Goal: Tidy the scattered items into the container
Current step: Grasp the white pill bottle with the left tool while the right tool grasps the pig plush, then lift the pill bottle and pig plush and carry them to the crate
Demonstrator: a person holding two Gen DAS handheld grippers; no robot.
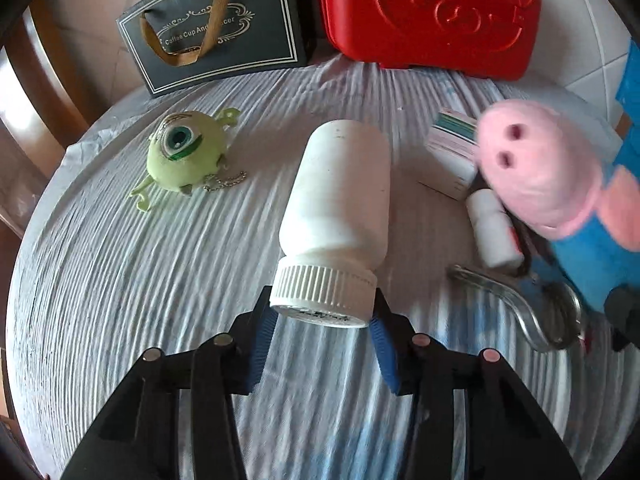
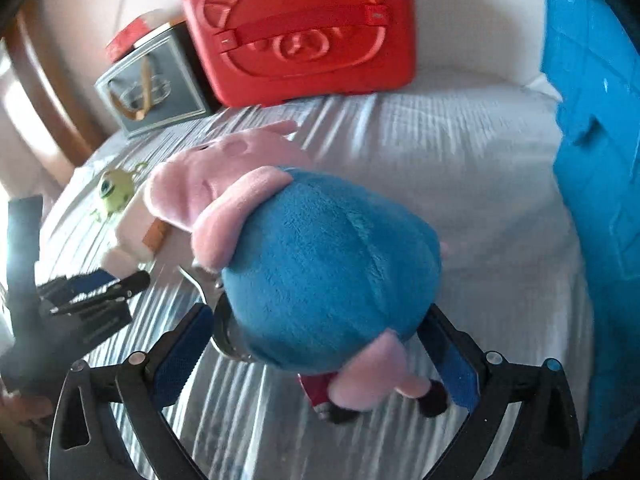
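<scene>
Left claw [image 1: 322, 316] grips the ribbed cap of a white bottle [image 1: 340, 196] lying on the table [image 1: 120, 280]. Right claw [image 2: 316, 344] clamps a blue-bodied pink pig plush [image 2: 320, 264]. Behind them, a red case [image 1: 432, 12] stands closed, contents unseen.

dark gift box [image 1: 224, 28]: "coffee cup and saucer", partly covered.

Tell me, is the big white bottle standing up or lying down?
Lying down. The white bottle rests on its side on the cloth, its ribbed cap toward the camera.
</scene>
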